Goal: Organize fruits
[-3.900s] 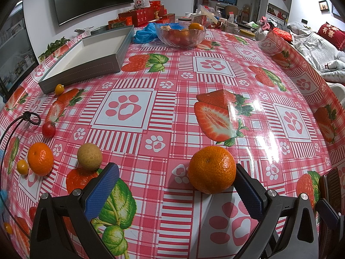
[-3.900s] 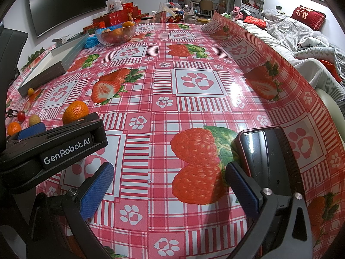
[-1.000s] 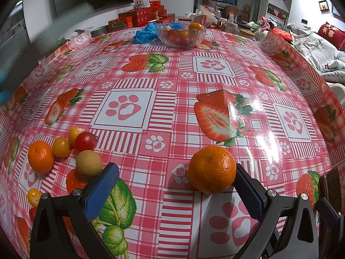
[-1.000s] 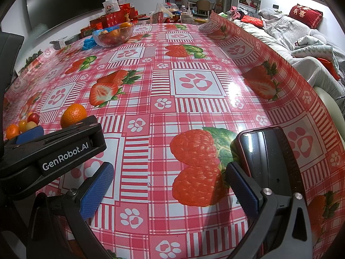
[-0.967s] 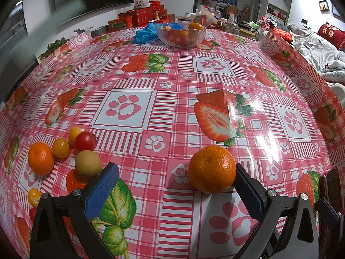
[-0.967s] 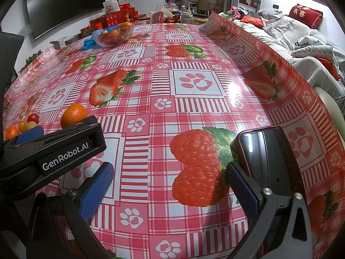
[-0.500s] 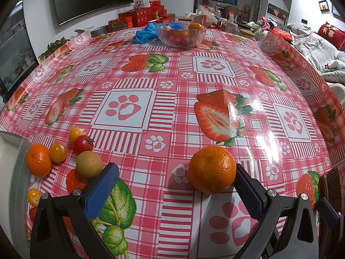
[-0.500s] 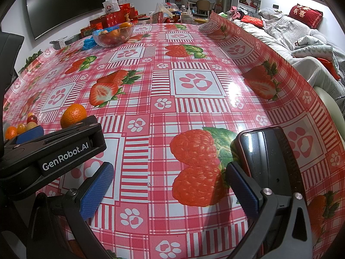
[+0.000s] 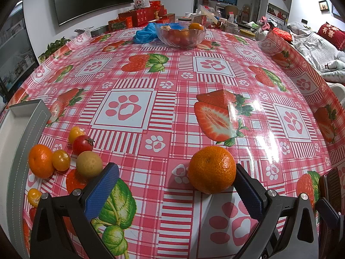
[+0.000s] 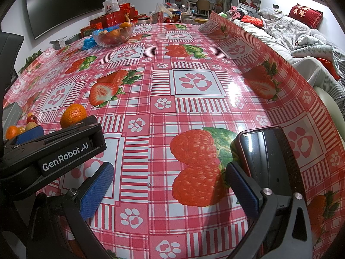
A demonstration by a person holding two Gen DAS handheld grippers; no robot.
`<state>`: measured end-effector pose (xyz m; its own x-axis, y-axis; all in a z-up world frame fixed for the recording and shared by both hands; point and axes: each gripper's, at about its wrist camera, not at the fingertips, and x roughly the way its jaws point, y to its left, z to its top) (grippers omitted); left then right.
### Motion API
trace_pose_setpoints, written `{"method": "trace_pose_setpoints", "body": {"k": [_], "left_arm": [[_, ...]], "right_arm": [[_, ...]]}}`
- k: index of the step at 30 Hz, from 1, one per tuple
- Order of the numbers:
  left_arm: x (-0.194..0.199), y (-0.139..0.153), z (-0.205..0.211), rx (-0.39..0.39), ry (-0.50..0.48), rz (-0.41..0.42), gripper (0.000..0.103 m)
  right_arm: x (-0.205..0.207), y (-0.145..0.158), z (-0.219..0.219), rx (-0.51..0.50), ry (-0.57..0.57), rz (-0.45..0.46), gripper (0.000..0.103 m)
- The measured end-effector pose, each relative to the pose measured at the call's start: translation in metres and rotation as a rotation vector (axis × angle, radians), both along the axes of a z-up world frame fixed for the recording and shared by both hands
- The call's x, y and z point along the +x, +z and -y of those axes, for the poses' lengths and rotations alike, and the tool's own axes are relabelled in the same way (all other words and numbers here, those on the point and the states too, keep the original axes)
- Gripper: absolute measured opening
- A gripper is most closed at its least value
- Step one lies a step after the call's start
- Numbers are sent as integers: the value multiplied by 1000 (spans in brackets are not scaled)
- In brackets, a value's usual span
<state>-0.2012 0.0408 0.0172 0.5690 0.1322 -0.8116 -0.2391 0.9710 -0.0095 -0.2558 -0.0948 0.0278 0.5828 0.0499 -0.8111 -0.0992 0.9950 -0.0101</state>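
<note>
A large mandarin [image 9: 212, 170] [image 10: 73, 115] lies on the strawberry-print tablecloth, touching the inner side of my left gripper's right finger. My left gripper [image 9: 175, 191] is open and rests low on the table. To its left lie a small mandarin [image 9: 41, 160], a red tomato [image 9: 82, 144], a brown round fruit [image 9: 89, 164] and small yellow tomatoes [image 9: 61, 160]. A grey tray [image 9: 23, 151] with a white inside stands at the left edge, right beside these fruits. My right gripper [image 10: 170, 188] is open with nothing between its fingers.
A glass bowl [image 9: 180, 35] [image 10: 112, 35] with fruit stands at the far side, a blue bag [image 9: 145, 32] beside it. Red boxes and clutter line the back edge. A black phone [image 10: 266, 157] lies by my right gripper's right finger. The cloth's right edge curls up.
The grey tray left the far left of the table and now stands at the near left, beside the small fruits, which were bunched together. Both grippers and the large mandarin stayed put.
</note>
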Motion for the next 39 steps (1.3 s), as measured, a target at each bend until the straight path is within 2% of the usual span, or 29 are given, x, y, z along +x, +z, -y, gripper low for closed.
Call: {"method": "trace_pose_setpoints", "body": {"k": [25,29,31,33,35,39], "left_arm": [[-1,1,0,1,-4,-1,103],[0,2,-2,0,-51,-13,103],[3,4,-5,4,-88,-56,103],[4,10,-5,44,-100,-93,103],[-3,28,-5,96,-112,-41,103],[-25,66,-10,135,-140,47,103]], "right_arm": [[0,0,0,-1,0,0,103],[1,0,0,-2,2,-1,103],[0,1,-1,0,11,-10,103],[2,1,1,3,21,-31,103],[5,1,3,16,18,-36,103],[2,1,4,29,37,-30,103]]}}
